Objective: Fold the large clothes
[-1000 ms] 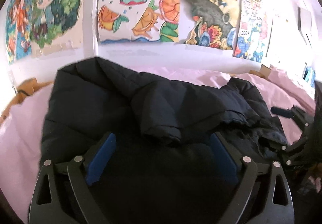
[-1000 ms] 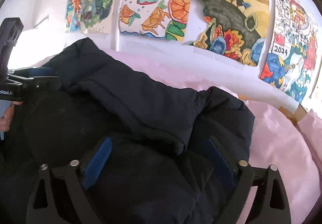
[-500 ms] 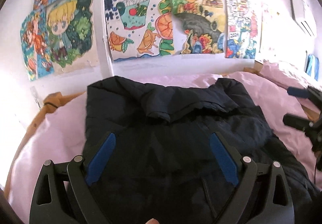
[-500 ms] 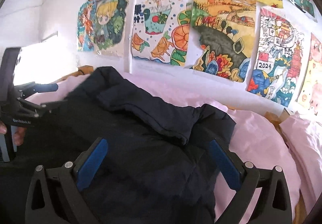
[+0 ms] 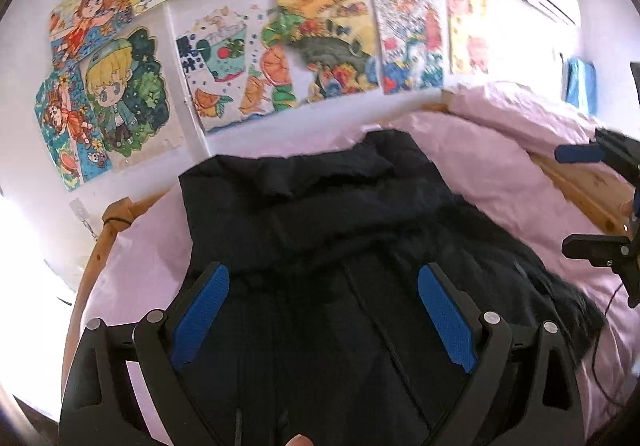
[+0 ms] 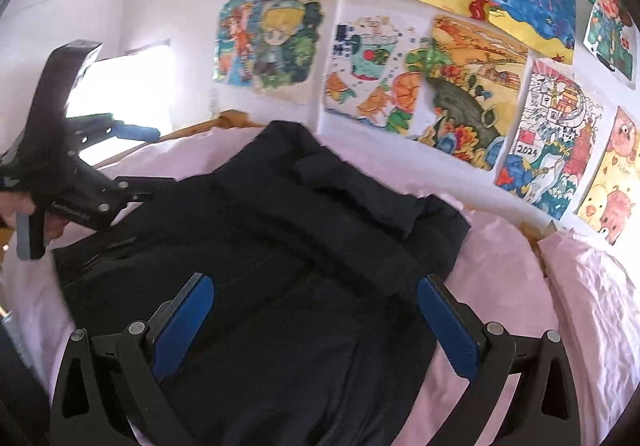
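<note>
A large black padded jacket (image 5: 328,238) lies spread on a pink bed sheet (image 5: 492,165); a sleeve is folded across its upper part (image 6: 340,221). My left gripper (image 5: 324,306) is open and empty, raised above the jacket's lower half. My right gripper (image 6: 316,310) is open and empty, raised above the jacket's right side. The right gripper shows at the right edge of the left wrist view (image 5: 600,205). The left gripper shows at the left of the right wrist view (image 6: 132,161).
A wooden bed frame (image 5: 96,250) rims the bed. A wall with several colourful children's drawings (image 5: 280,61) stands right behind the bed. A bunched pink quilt (image 6: 592,286) lies at the right. A bright window (image 6: 120,85) is at the left.
Both grippers have lifted up and back from the jacket, staying open. More of the wall and bed shows. The folded sleeve lies flatter across the jacket.
</note>
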Tool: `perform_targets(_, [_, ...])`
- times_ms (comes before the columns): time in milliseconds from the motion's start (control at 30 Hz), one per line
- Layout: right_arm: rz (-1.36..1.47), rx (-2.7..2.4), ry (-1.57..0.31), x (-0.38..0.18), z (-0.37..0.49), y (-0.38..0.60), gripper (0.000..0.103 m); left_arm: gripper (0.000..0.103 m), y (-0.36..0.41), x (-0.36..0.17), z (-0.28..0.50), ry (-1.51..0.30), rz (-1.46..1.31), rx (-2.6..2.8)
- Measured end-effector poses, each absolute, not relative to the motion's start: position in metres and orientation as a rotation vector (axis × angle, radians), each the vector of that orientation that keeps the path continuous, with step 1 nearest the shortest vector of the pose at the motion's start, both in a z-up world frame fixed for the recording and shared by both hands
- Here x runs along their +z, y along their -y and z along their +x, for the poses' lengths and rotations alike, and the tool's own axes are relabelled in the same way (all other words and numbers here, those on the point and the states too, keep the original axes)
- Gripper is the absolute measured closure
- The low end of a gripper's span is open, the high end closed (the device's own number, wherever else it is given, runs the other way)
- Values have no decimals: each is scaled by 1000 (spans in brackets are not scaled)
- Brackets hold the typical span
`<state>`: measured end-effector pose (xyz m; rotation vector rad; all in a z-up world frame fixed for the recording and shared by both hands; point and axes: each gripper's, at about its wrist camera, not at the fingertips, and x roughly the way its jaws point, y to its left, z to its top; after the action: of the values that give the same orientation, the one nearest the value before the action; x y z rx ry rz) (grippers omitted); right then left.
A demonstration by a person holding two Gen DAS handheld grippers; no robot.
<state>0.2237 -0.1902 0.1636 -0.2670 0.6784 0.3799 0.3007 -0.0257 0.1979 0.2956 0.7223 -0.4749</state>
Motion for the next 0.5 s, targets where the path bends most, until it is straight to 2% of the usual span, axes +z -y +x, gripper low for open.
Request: perform_targets(500, [-379,418,-846,113,131,162,0,10,25,159,199,-746,463,-734])
